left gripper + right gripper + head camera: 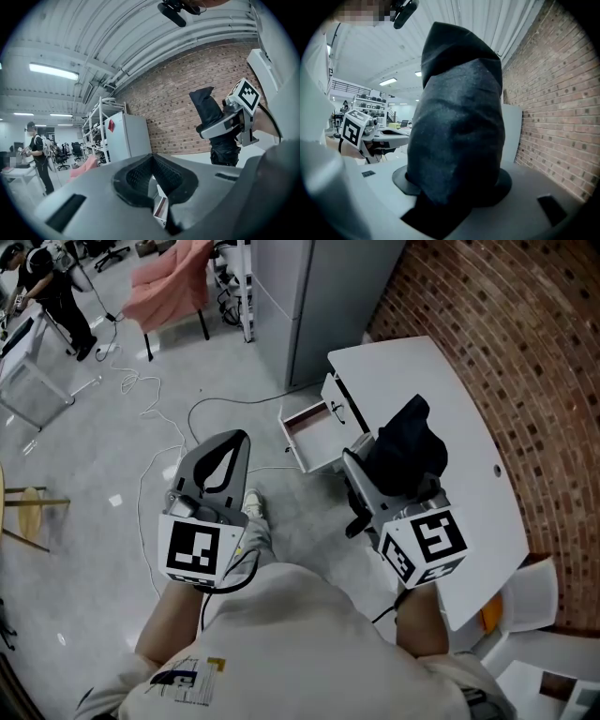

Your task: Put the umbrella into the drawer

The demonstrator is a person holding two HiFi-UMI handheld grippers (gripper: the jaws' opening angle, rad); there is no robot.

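Note:
A dark folded umbrella (408,446) stands upright between the jaws of my right gripper (389,467), which is shut on it above the white desk (459,399). In the right gripper view the umbrella (457,126) fills the middle and hides that gripper's (454,187) tips. The desk's drawer (309,432) is pulled open to the left of the umbrella, and nothing shows inside it. My left gripper (242,439) hangs over the floor left of the drawer, shut with nothing in it. The left gripper view shows its tips (152,159) together and the held umbrella (208,110) to the right.
A brick wall (525,343) runs behind the desk. A grey cabinet (309,296) stands beyond the drawer, and a pink chair (173,282) is further left. Cables (155,418) lie on the floor. A wooden stool (28,507) and a person (52,287) are at the far left.

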